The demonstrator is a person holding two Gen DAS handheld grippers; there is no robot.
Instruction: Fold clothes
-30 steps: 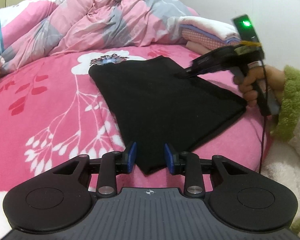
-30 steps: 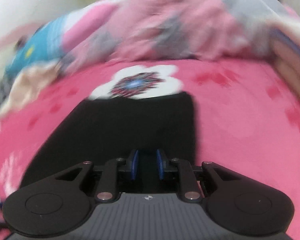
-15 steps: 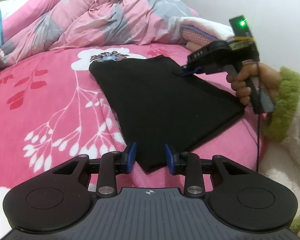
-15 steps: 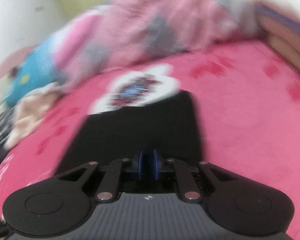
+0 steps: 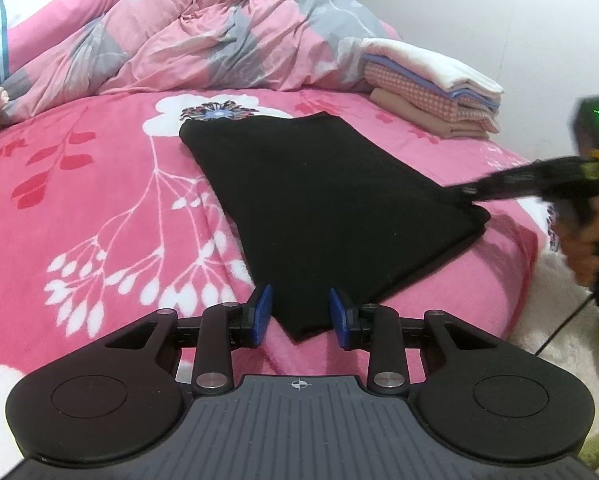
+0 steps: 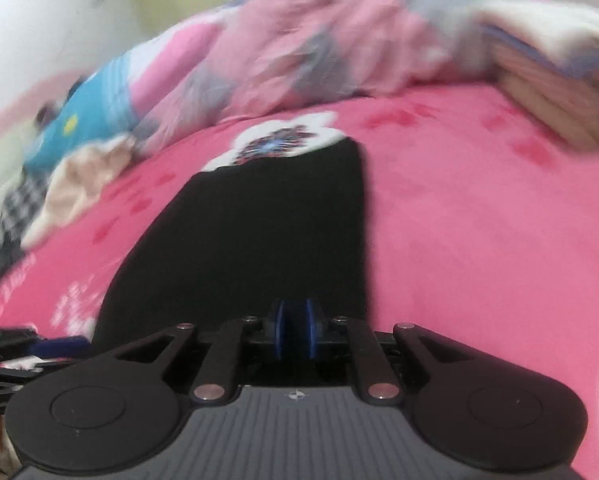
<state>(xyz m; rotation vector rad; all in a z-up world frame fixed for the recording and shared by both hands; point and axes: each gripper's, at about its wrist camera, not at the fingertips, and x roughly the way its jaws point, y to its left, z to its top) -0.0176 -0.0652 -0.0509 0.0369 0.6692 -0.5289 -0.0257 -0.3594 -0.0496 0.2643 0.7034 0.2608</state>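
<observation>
A black garment [image 5: 319, 208] lies folded into a flat rectangle on the pink flowered bed sheet [image 5: 99, 200]. My left gripper [image 5: 299, 316] is open, its blue pads on either side of the garment's near corner, low over the sheet. My right gripper [image 5: 465, 192], held by a hand [image 5: 587, 244], meets the garment's right corner, which is slightly raised. In the right wrist view, which is blurred, the right gripper [image 6: 294, 334] has its pads nearly together on the near edge of the black garment [image 6: 259, 240].
A crumpled pink and grey quilt [image 5: 219, 32] fills the back of the bed. A stack of folded clothes [image 5: 431, 84] sits at the back right. Loose clothes [image 6: 79, 176] lie at the far left. The bed edge and a white fluffy fabric [image 5: 559, 300] are on the right.
The right gripper has moved from the garment's far edge to its right corner, and its pads have come together. The left gripper has stayed open at the near corner.
</observation>
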